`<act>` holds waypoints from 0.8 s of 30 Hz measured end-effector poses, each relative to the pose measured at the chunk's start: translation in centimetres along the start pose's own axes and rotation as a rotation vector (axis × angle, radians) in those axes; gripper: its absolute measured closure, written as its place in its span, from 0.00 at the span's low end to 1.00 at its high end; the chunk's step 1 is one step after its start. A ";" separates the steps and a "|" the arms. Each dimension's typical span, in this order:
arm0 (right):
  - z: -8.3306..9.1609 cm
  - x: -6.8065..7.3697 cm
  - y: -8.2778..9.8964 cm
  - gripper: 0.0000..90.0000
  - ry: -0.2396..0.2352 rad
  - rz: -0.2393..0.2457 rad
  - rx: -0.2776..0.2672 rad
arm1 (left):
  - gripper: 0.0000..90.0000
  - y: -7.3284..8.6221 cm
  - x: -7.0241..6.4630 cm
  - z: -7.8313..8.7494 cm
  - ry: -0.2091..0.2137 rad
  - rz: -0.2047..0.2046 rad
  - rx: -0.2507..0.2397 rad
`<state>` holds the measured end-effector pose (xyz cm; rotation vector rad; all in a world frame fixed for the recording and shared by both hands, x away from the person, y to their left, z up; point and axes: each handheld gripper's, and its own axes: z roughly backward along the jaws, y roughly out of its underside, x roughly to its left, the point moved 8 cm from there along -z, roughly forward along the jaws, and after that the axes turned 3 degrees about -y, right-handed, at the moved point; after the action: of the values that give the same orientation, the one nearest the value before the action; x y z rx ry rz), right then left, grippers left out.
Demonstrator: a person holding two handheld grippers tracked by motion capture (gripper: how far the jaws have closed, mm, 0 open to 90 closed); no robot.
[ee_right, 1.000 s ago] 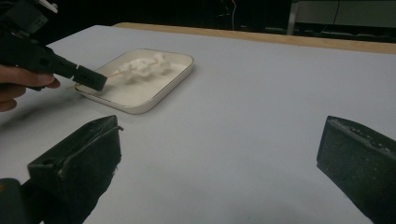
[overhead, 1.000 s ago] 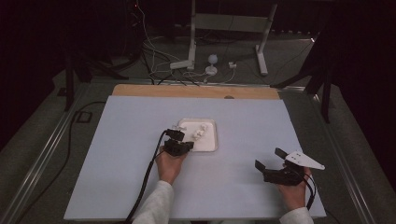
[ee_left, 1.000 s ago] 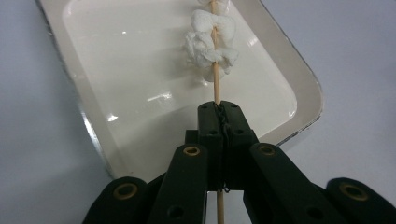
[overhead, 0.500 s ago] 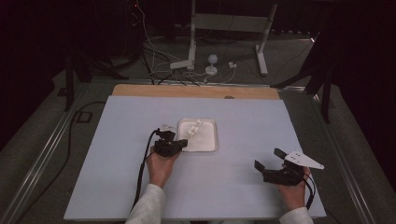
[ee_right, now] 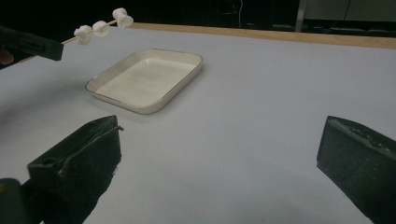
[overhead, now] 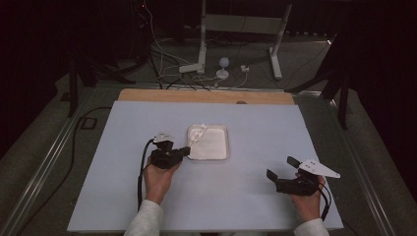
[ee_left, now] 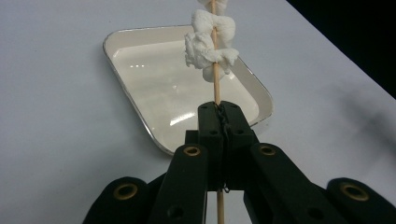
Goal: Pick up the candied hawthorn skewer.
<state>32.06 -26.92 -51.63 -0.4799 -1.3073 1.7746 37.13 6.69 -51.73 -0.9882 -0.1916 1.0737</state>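
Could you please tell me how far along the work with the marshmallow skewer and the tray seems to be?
Done: the left tool is shut on the thin wooden skewer, threaded with white marshmallow pieces. In hand: it holds the skewer above the shallow white rectangular tray, which looks empty. Left: the right tool waits open over the pale blue table, so any stripping of pieces probably remains.

Top of skewer ran off upper edge in left gripper view, so topmost marshmallow was cut, count unclear there. Skewer's lower end hid behind closed jaws of left gripper. In high view marshmallows were too small to count, pale vs white tray
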 end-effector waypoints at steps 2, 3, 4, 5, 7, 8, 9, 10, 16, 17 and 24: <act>0.1 0.0 -0.2 0.00 -0.008 -0.017 -0.005 | 1.00 0.2 0.2 0.4 -0.001 -0.004 -0.001; 0.1 0.0 -0.4 0.00 -0.008 -0.014 -0.006 | 1.00 0.3 0.3 0.7 0.003 -0.009 -0.005; 0.1 0.0 -0.6 0.00 -0.009 -0.014 -0.009 | 1.00 0.4 0.4 0.9 0.000 -0.015 -0.006; 0.1 0.0 -0.6 0.00 -0.009 -0.014 -0.009 | 1.00 0.5 0.6 1.1 -0.003 -0.014 -0.007; 0.1 0.3 -1.2 0.00 -0.022 -0.019 -0.012 | 1.00 0.8 0.9 1.6 -0.004 -0.013 -0.010; 0.1 0.3 -1.2 0.00 -0.022 -0.019 -0.012 | 1.00 0.9 1.1 1.8 -0.006 -0.014 -0.013; 0.0 0.4 -1.4 0.00 -0.023 -0.012 -0.013 | 1.00 0.9 1.2 2.0 -0.007 -0.014 -0.014; -0.1 0.6 -1.9 0.00 -0.027 -0.006 -0.015 | 1.00 1.1 1.3 2.4 -0.007 -0.018 -0.024; -1.0 1.1 -2.9 0.00 -0.042 -0.001 -0.003 | 1.00 1.6 1.3 3.3 0.007 -0.027 -0.046; -1.4 1.4 -3.3 0.00 -0.047 0.000 0.002 | 1.00 1.7 1.3 3.5 0.010 -0.032 -0.052; -2.6 2.1 -5.0 0.00 -0.062 0.007 0.008 | 1.00 2.3 1.4 3.9 0.017 -0.044 -0.056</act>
<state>34.80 -23.30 -47.67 -0.4285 -1.3415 1.8124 34.11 10.36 -51.64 -1.0391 -0.2294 1.0243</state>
